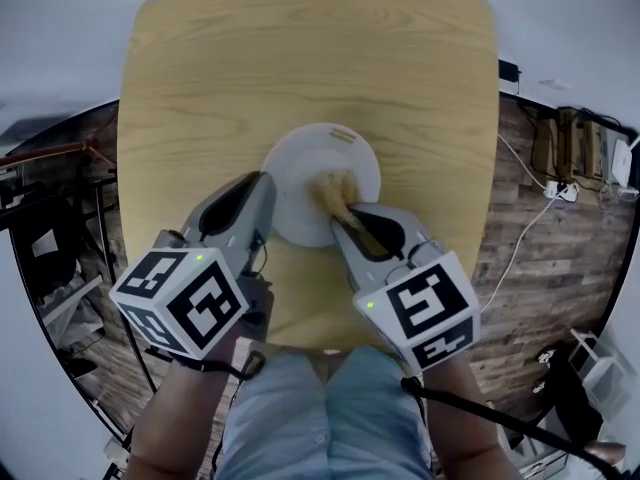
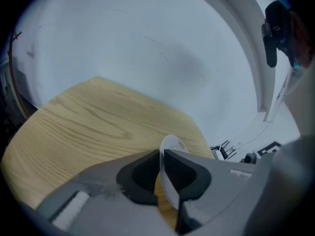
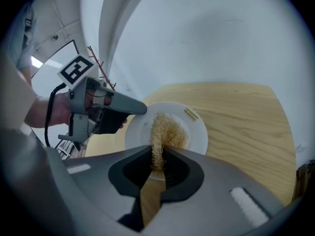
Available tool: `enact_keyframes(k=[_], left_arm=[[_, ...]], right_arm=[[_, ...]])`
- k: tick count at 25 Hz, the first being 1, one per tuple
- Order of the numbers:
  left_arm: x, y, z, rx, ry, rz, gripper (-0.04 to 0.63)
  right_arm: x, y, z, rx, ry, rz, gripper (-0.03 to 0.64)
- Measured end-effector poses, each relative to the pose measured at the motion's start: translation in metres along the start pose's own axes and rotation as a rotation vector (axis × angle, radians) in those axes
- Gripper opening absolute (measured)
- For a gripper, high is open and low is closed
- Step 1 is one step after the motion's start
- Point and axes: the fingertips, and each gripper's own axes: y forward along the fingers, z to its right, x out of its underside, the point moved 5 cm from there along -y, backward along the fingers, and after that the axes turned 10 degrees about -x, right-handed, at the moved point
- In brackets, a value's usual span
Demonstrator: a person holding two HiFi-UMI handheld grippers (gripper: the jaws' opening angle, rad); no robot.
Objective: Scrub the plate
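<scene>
right gripper [image 3: 158, 152] pinching tan scrubber [image 3: 168, 129], white plate [image 3: 139, 132] — gold-marked (left gripper [image 2: 162, 156] clamps rim)

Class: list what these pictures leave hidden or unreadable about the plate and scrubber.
- Head view: the round white plate's near rim, under the left hand-held gripper and right hand-held gripper.
- Left gripper view: most of the plate, behind the jaws.
- Right gripper view: gold rim mark, too small to read; the plate's surface under the tan fibrous scrubber.

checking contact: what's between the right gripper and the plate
A tan fibrous scrubber, clamped in the right gripper, rests on the white plate; the right gripper view shows it.
</scene>
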Motion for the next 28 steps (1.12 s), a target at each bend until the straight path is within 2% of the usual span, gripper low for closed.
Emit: enact_keyframes(k=[7, 15, 20, 28], left_arm=[[-0.002, -0.001, 0.002, 0.005, 0.039, 0.02, 0.052], [-0.001, -0.002, 0.007, 0.014, 0.071, 0.014, 0.051], [0.005, -0.007, 0.007, 0.017, 0.084, 0.01, 0.052], [0.007, -0.004, 0.006, 0.009, 0.063, 0.009, 0.052]], right_arm=[[0.011, 0.006, -0.038, -0.087, 0.005, 0.024, 0.044], [0.012, -0.002, -0.073, -0.122, -0.037, 0.049, 0.044], [0.014, -0.016, -0.071, -0.074, -0.039, 0.072, 0.044], [0.013, -0.041, -0.018, 0.07, -0.025, 0.064, 0.044]])
